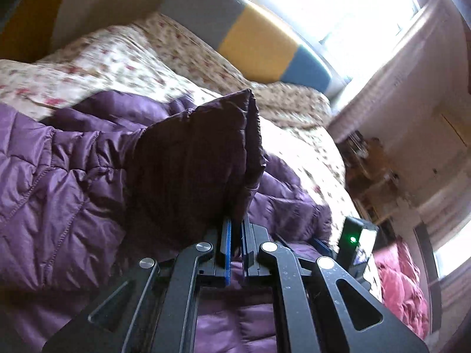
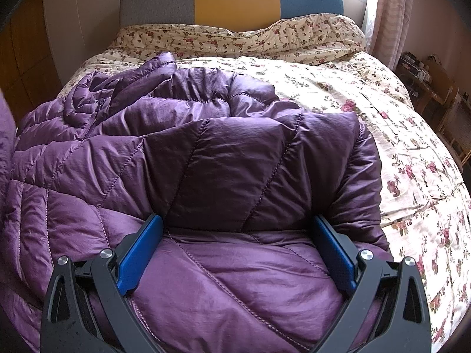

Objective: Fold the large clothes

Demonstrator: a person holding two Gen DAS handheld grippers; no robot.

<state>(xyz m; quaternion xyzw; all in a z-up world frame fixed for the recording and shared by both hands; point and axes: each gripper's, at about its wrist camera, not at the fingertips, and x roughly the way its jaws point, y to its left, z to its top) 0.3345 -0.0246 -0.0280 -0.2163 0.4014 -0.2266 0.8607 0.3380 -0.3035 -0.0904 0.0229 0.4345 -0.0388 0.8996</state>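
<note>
fingers of the left gripper (image 1: pixel 235 229) clenched on a cuff of the purple jacket (image 2: pixel 206 153), right gripper (image 2: pixel 235 253) released astride it; puffy, light, slippery, best pinched at hems.

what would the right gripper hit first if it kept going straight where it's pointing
Most likely the purple quilted jacket: the right gripper stands open, and the jacket's folded bulk already sits between its fingers, though depth is hard to judge.

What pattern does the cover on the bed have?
The bed cover is cream with small red and pink flowers, seen best in the right wrist view.
</note>
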